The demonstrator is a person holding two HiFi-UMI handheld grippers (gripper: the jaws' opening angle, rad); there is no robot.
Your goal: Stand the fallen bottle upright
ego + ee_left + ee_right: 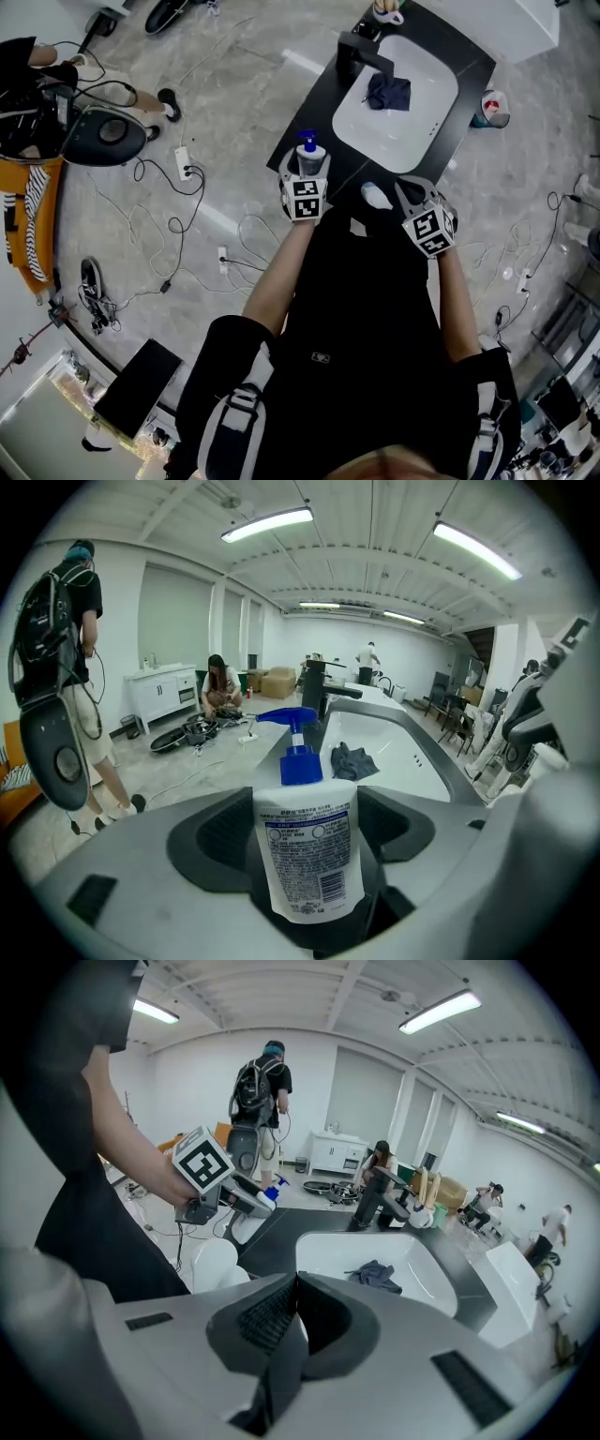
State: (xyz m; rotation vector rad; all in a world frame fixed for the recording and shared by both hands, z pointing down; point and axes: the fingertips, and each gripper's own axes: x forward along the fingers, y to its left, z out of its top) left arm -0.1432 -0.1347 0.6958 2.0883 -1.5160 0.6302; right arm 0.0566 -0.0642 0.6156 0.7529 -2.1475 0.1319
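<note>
— Two grippers are being held over the near edge of the counter. What is being gripped by each?

— The bottle (307,846) is being clamped by the left gripper (305,173). Its white body is being pressed between the two dark pads, label towards the camera, blue pump on top.

— Is it being held upright?

— It is, or close to it, by the near left corner of the black counter (472,61). Whether its base is being rested on the counter cannot be told.

— And the right gripper (292,1283)?

— Nothing is being held there. Its jaws are being pressed together, empty, just beside a white rounded thing (376,195) on the counter.

— What is being shown farther off?

— The white sink (441,89) is being seen beyond both grippers, with a dark cloth (388,92) lying in it and a black faucet (361,54) at its far end. Past that, cables (178,202) are being left spread over the floor, and a crouching person (221,688) is being seen across the room.
</note>
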